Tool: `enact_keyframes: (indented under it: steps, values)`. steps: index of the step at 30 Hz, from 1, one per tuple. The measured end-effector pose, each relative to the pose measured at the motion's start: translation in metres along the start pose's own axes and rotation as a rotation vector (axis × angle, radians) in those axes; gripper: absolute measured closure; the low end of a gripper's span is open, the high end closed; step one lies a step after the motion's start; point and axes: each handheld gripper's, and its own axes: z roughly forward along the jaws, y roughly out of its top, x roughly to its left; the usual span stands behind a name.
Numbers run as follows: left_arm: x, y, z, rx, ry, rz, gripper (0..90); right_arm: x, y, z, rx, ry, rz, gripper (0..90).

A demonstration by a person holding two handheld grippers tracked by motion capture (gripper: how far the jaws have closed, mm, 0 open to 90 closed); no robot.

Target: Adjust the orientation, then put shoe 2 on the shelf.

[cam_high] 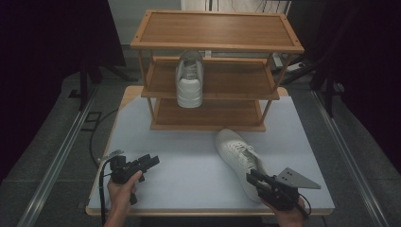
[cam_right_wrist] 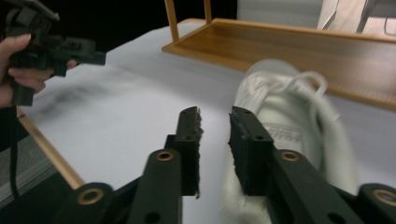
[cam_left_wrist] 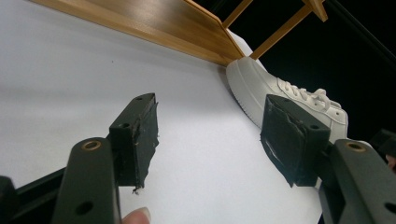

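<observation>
A white sneaker (cam_high: pixel 239 158) lies on the pale tabletop (cam_high: pixel 189 161), right of centre and near the front edge, its toe pointing toward the far wooden shoe rack (cam_high: pixel 215 71) and its heel toward the person. The right gripper (cam_high: pixel 255 179) sits at the heel end of this sneaker; in the right gripper view its two black jaws stand a little apart with a narrow gap between them, one over the bare tabletop and one in front of the sneaker's heel, not pressing on anything. The sneaker there looks blurred. A grey three-cornered plate (cam_high: pixel 297 179) tops this gripper. The left gripper (cam_high: pixel 150 161) is held low over the tabletop on the near left, well apart from the sneaker, with its jaws spread wide and nothing between them; in the left gripper view the sneaker shows farther off, just beside the rack's lowest shelf. A second white sneaker (cam_high: pixel 190 79) rests on the rack's middle shelf, left of centre, toe facing the person and hanging slightly over the shelf's front edge. The rack stands at the far side of the tabletop, with its top and bottom shelves bare.
</observation>
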Motion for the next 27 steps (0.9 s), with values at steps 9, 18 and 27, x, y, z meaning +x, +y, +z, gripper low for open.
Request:
enact_keyframes:
  steps: [9, 18, 27]
  values:
    - [0.001, 0.001, -0.002, -0.005, -0.002, -0.002, 36.6, -0.027, 0.028, 0.010, -0.027, -0.025, 0.000, 51.8]
    - [0.001, 0.001, -0.004, -0.009, -0.007, -0.003, 36.6, -0.053, 0.032, 0.022, -0.020, -0.063, 0.008, 46.1]
    - [0.002, -0.001, -0.004, -0.005, -0.010, -0.014, 36.3, -0.067, 0.020, 0.034, 0.033, -0.080, 0.043, 44.6]
